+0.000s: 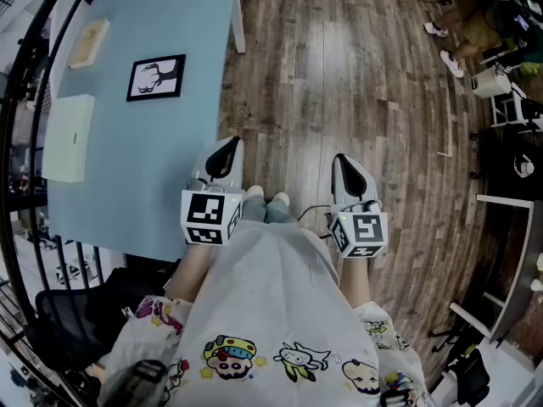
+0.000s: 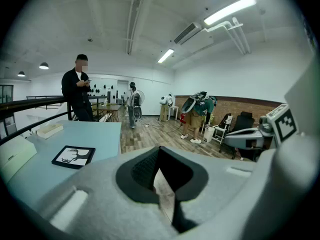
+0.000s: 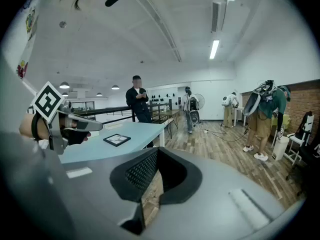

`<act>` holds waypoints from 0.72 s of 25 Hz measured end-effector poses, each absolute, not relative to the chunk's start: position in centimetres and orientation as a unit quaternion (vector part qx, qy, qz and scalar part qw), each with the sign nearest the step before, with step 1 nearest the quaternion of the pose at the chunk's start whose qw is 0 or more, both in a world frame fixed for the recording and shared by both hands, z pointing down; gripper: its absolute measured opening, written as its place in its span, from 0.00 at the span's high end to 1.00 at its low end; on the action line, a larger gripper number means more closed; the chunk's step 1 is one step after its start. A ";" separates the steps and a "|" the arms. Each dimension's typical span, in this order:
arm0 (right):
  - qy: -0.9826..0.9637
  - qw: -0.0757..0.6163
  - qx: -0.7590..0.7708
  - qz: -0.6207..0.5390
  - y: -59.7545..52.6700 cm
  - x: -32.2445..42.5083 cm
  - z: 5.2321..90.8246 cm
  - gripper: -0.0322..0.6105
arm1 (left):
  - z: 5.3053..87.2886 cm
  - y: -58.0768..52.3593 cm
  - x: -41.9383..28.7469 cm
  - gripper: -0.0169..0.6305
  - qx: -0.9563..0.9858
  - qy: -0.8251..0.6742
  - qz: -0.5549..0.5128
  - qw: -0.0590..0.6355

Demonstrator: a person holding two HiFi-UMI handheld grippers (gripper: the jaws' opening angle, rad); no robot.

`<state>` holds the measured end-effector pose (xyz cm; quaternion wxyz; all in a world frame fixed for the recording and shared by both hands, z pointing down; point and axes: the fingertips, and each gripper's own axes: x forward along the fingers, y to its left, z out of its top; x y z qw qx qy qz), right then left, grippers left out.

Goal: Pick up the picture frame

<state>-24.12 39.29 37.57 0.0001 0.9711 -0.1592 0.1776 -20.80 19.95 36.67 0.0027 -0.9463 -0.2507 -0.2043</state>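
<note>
Light-blue table [image 1: 144, 185], far end cut off, picture frame [image 1: 155, 78] unobstructed

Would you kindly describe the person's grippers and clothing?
Both the left gripper and right gripper have pale grey shells tapering to black-padded jaws. Each carries a cube with black-and-white square markers. A thin dark cable reaches the right one. The person wears a pale top with cartoon prints.

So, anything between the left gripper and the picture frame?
Nothing visible. Only bare table lies between the left gripper and the picture frame; the white box and tan box sit off to the side.
</note>
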 end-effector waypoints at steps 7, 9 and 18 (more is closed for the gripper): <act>-0.147 -0.008 0.974 0.173 40.9 -24.7 37.8 0.94 | 37.1 20.5 -21.4 0.98 -0.949 -0.240 -0.206 0.003; -0.149 -0.009 0.974 0.169 41.3 -24.8 37.7 0.94 | 37.0 20.7 -21.6 0.98 -0.950 -0.236 -0.203 -0.001; -0.157 -0.016 0.974 0.160 42.9 -24.4 37.2 0.84 | 36.8 22.3 -21.6 0.91 -0.951 -0.233 -0.204 -0.011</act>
